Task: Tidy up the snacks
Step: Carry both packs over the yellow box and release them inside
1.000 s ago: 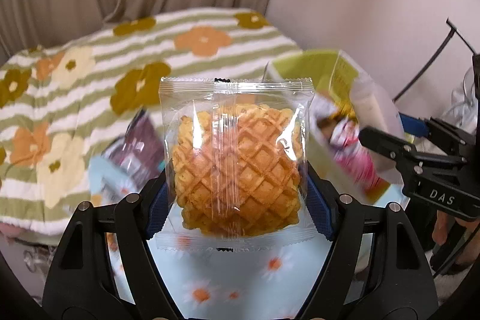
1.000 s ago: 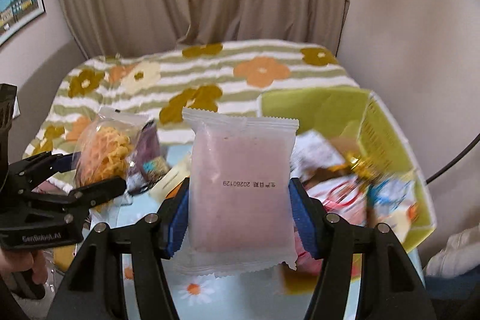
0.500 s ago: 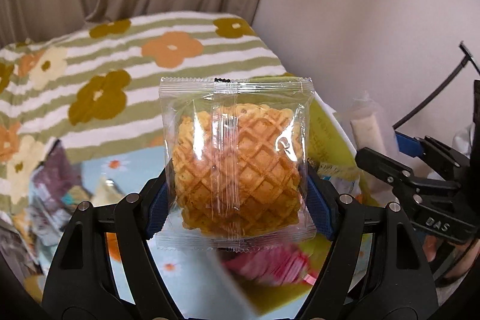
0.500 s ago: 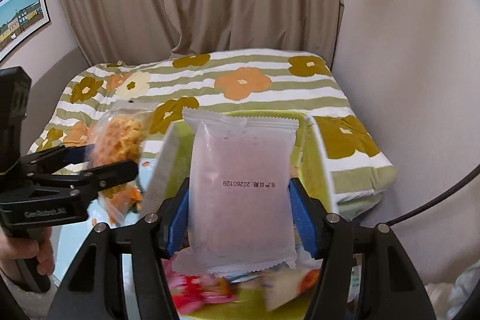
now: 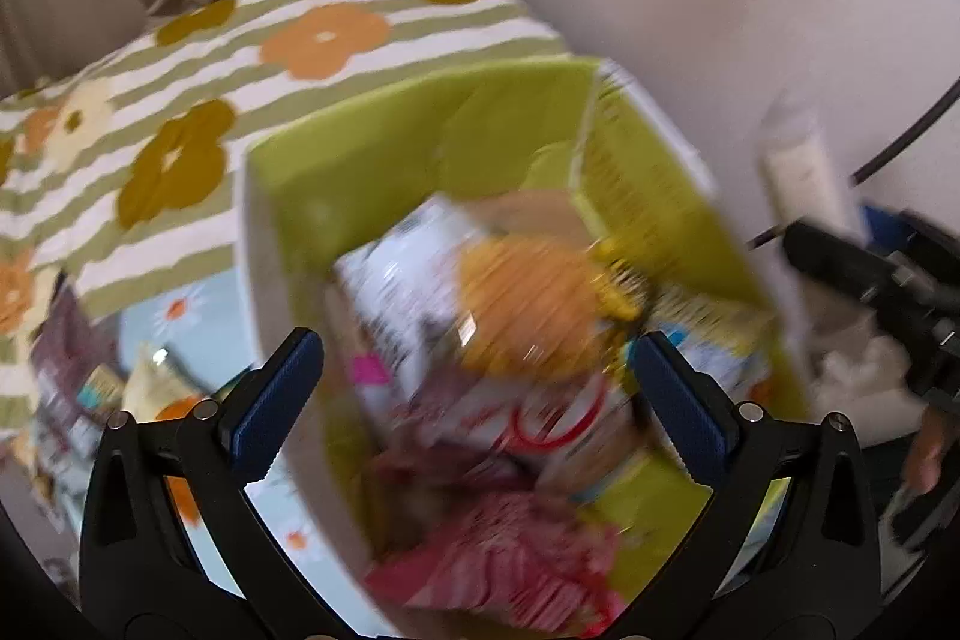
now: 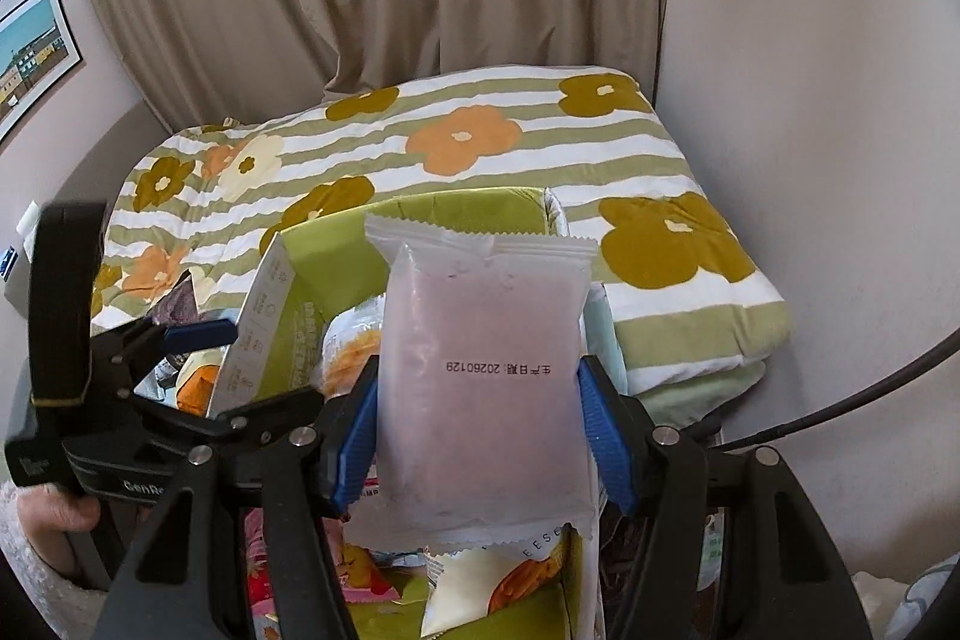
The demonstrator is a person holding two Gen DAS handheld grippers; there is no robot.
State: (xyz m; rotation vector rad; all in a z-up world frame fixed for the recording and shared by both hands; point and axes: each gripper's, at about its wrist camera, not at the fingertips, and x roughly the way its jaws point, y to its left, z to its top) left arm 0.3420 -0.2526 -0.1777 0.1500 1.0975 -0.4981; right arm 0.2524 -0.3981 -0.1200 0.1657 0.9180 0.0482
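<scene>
So at this point the green box (image 5: 384, 148) is already pretty loaded: pink wrappers, a white printed pack and a few others are piled inside, though the left wrist view is blurry, so individual packs are hard to tell apart.

The left gripper (image 5: 474, 388) sits right over the box and its jaws have just been opening. They now stand wide apart with nothing pinched between the blue pads. The waffle pack (image 5: 528, 310) shows as an orange smear below them, inside the box on top of the pile, so that one looks delivered, or at least on its way down.

The right gripper (image 6: 480, 430) is clamped on the pink pouch (image 6: 483, 388), pads pressing both its sides, pouch upright. It hangs over the near part of the box, so dropping it in looks like the next job.

What's left: on the blue daisy cloth (image 5: 198, 334) to the left of the box there are loose snacks (image 5: 90, 376), a dark purple pack and a yellowish one among them. Probably a few more trips for the person, then. Exact count is impossible to call through the blur.
</scene>
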